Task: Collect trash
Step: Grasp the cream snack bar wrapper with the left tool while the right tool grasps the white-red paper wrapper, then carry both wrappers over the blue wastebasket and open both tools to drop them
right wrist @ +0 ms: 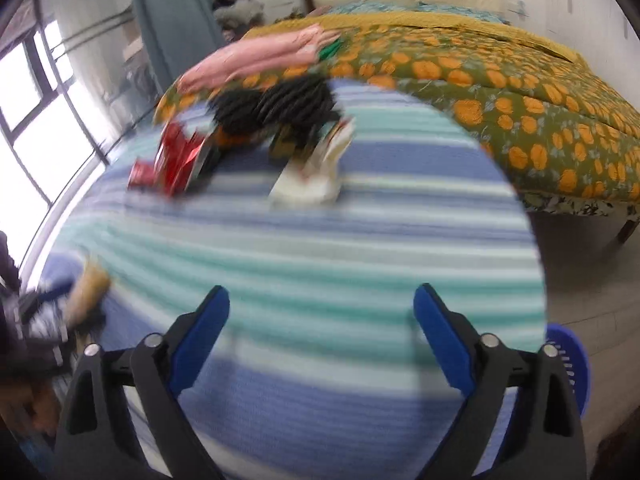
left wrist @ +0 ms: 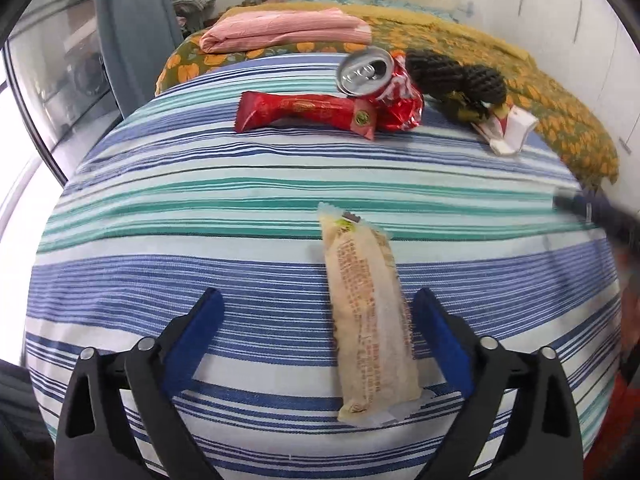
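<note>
With our left gripper spread wide over the beige snack wrapper lying flat on the striped bed, we judge it light, crinkly, slippery, best pinched across its narrow middle.

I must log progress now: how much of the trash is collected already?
Nothing looks collected yet. Both tools are open and empty. The left tool straddles the beige wrapper, which lies between its fingers, not yet gripped. Left on the bed: red wrapper, crushed can, white carton. The right tool hovers over bare sheet.
</note>
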Demonstrator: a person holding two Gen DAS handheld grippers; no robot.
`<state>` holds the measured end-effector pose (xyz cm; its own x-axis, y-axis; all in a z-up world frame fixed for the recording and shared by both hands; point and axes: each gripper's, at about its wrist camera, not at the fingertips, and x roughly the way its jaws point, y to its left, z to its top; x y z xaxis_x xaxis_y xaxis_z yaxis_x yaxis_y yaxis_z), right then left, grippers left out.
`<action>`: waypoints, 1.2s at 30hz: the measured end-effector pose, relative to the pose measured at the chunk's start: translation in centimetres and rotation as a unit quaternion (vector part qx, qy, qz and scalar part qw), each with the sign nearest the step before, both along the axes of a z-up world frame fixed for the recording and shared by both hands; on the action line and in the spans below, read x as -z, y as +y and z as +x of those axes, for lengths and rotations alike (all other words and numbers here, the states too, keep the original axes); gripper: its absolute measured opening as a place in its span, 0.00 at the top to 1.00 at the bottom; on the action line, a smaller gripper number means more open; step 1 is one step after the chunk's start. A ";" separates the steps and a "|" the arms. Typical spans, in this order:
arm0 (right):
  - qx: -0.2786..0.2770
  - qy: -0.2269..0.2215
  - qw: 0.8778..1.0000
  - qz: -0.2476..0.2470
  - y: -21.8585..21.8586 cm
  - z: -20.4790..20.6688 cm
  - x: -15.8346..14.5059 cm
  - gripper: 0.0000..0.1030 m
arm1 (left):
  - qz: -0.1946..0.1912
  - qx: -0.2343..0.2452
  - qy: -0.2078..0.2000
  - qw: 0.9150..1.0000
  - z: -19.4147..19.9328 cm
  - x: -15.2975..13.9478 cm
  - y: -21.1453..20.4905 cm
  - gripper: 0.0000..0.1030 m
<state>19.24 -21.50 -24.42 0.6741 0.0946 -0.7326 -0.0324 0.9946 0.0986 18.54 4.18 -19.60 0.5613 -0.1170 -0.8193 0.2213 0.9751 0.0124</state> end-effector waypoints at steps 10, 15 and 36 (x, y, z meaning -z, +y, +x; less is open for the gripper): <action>0.021 0.021 0.998 0.056 -0.7 7.6 -1.6 0.65 | -0.007 -0.001 0.003 1.000 0.1 0.1 0.1 0.06; 0.022 0.003 0.998 0.050 -1.3 6.0 -2.3 0.92 | -0.007 -0.001 0.003 1.000 0.1 0.1 0.1 0.06; 0.025 0.043 0.987 0.154 -5.7 -5.8 0.5 0.59 | -0.007 -0.002 0.003 1.000 0.0 0.0 0.1 0.06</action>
